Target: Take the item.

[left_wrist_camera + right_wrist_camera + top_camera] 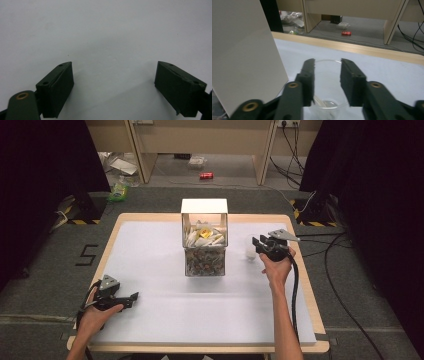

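A clear box [205, 252] full of small sachets stands mid-table with its white lid [204, 206] raised. Just right of it sits a clear plastic cup [248, 251]. My right gripper [257, 242] hovers at that cup. In the right gripper view the gripper [327, 62] is open, its jaws parted over the cup [327, 75], and a small white piece [323, 103] lies at the cup's bottom. My left gripper [134, 296] rests low at the near left of the white mat [150, 265]; it [113, 75] is open, with bare mat between its jaws.
The box's white panel [244, 50] stands close on the left of the right gripper. The wooden table edge [115, 227] frames the mat. A red can [206, 175] and clutter lie on the floor beyond, with cables [345, 305] trailing at the right.
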Tool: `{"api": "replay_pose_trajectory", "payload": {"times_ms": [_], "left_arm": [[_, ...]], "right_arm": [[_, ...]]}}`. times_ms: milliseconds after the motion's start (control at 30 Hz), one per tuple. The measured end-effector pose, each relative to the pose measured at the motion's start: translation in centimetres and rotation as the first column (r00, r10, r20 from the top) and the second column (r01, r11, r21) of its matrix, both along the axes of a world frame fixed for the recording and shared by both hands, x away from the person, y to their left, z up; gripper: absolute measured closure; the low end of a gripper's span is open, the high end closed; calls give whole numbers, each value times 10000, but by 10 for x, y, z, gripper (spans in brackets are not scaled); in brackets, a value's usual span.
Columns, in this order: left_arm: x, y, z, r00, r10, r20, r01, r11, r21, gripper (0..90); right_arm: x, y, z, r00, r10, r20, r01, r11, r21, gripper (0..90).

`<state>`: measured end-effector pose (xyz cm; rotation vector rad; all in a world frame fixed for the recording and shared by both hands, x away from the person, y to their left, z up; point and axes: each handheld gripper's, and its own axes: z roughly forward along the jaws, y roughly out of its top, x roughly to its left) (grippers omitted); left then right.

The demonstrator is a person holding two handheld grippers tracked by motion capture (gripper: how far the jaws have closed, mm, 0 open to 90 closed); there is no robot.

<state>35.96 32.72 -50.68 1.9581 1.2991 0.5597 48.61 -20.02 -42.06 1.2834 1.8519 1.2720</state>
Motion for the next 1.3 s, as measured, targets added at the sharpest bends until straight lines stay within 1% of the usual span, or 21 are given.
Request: {"api": "replay_pose_trajectory", "payload": {"times_ms": [33,133,167,233,267,300,333,367,433,567,667,700,900,967,1100,1133,1200,1300], "left_arm": [[0,0,0,10000,-1,-2,1,10000,-2,147],[0,0,0,10000,-2,-1,2,10000,-4,147],[0,0,0,10000,0,1,0,10000,1,147],[0,0,0,10000,-1,-3,1,10000,-3,147],[0,0,0,10000,-1,-2,1,10000,-1,147],[0,0,0,10000,-1,-2,1,10000,-1,147],[0,0,0,10000,-1,-1,1,10000,-2,147],[0,0,0,10000,-2,-2,2,10000,-2,147],[0,0,0,10000,-2,-1,2,10000,-6,147],[0,0,0,10000,-1,-1,1,10000,-2,147],[0,0,0,10000,-2,-1,2,10000,-6,147],[0,0,0,10000,-3,-1,3,10000,-1,147],[0,0,0,10000,3,-3,-3,10000,-2,147],[0,0,0,10000,4,-12,-4,10000,-6,147],[0,0,0,10000,-8,-22,8,10000,-10,146],[0,0,0,10000,-7,-16,7,10000,-24,146],[0,0,0,10000,-8,-20,7,10000,-12,146],[0,0,0,10000,-7,-14,7,10000,-20,146]], "right_arm": [[-1,-1,1,10000,-28,-63,29,9999,169,558],[-4,-4,5,9999,-140,-69,142,9994,319,456],[-4,-4,5,9999,-140,-69,142,9994,319,456],[-6,-4,4,9993,-238,-274,250,9988,410,388],[-7,-4,4,9993,-253,-290,264,9989,377,369],[-7,-4,4,9993,-253,-290,264,9989,377,369],[-8,-3,3,9989,-307,-360,323,9985,451,337],[-8,-3,3,9989,-307,-360,323,9985,451,337],[-10,-3,3,9986,-340,-397,357,9984,433,297],[-13,-3,2,9988,-307,-388,324,9985,452,283],[-17,-3,2,9989,-301,-368,315,9988,362,273],[-19,-2,2,9986,-294,-432,308,9990,328,264],[-24,0,-1,9986,-248,-459,256,9995,168,265],[-28,0,-1,9986,-205,-486,212,9997,147,264],[-31,-2,0,9988,-196,-450,204,9996,175,264],[-34,-3,-1,9987,-192,-464,206,9993,305,265],[-36,-3,-2,9986,-192,-495,203,9996,216,264],[-40,-3,-3,9984,-178,-539,189,9996,211,264]]}}
